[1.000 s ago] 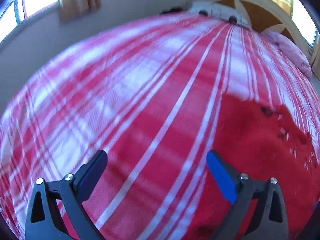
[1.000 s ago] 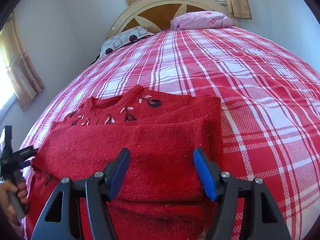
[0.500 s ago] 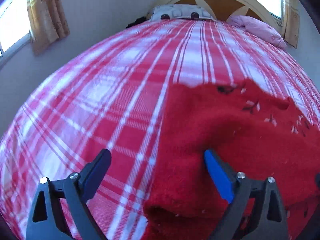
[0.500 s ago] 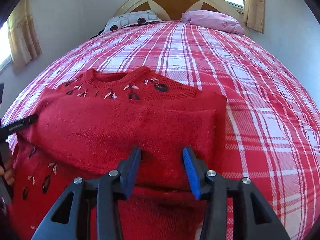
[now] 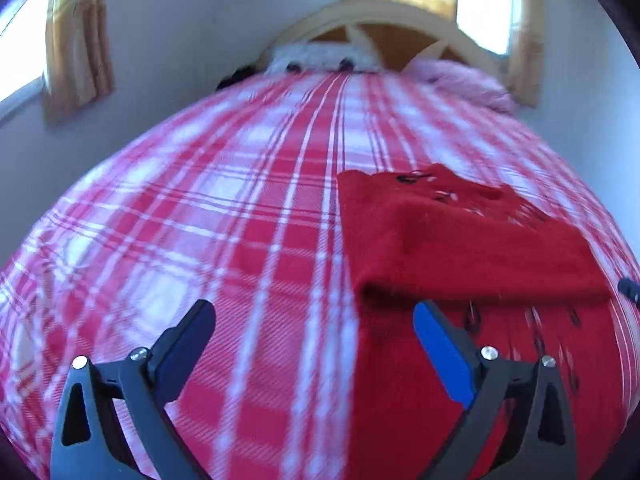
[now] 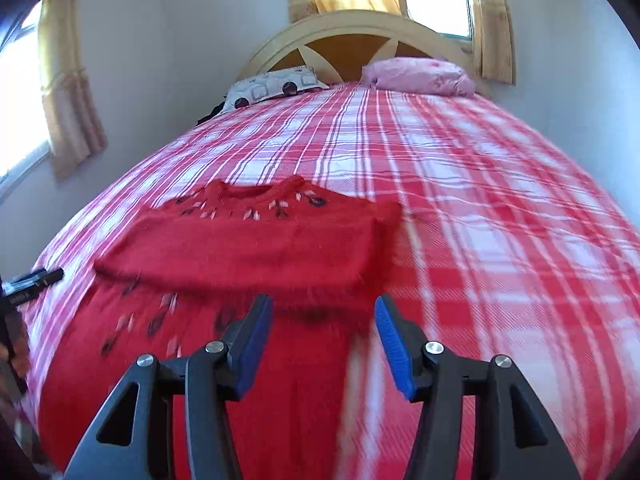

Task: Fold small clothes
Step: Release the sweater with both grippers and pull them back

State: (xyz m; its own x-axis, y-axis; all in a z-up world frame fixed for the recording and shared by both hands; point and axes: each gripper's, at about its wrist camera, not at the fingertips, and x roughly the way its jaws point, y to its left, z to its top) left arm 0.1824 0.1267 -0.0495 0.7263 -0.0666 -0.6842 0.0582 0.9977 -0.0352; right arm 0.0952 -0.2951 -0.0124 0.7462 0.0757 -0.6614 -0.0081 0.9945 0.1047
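Observation:
A small red knitted sweater (image 6: 248, 248) with dark and pale embroidery lies flat on the red and white plaid bed; its sleeves are folded across the chest. It also shows in the left wrist view (image 5: 472, 240), at right. My right gripper (image 6: 324, 340) is open and empty, held just above the sweater's lower body. My left gripper (image 5: 316, 344) is open and empty, over the bedspread at the sweater's left edge. The tip of the left gripper (image 6: 36, 280) shows at the far left of the right wrist view.
The plaid bedspread (image 6: 500, 240) covers the whole bed. A patterned pillow (image 6: 276, 86) and a pink pillow (image 6: 420, 76) lie by the curved wooden headboard (image 6: 352, 40). Walls and curtained windows stand on both sides.
Both grippers have pulled back toward the sweater's hem end. The right gripper's jaws have opened wider. The left view has swung so the sweater sits further right.

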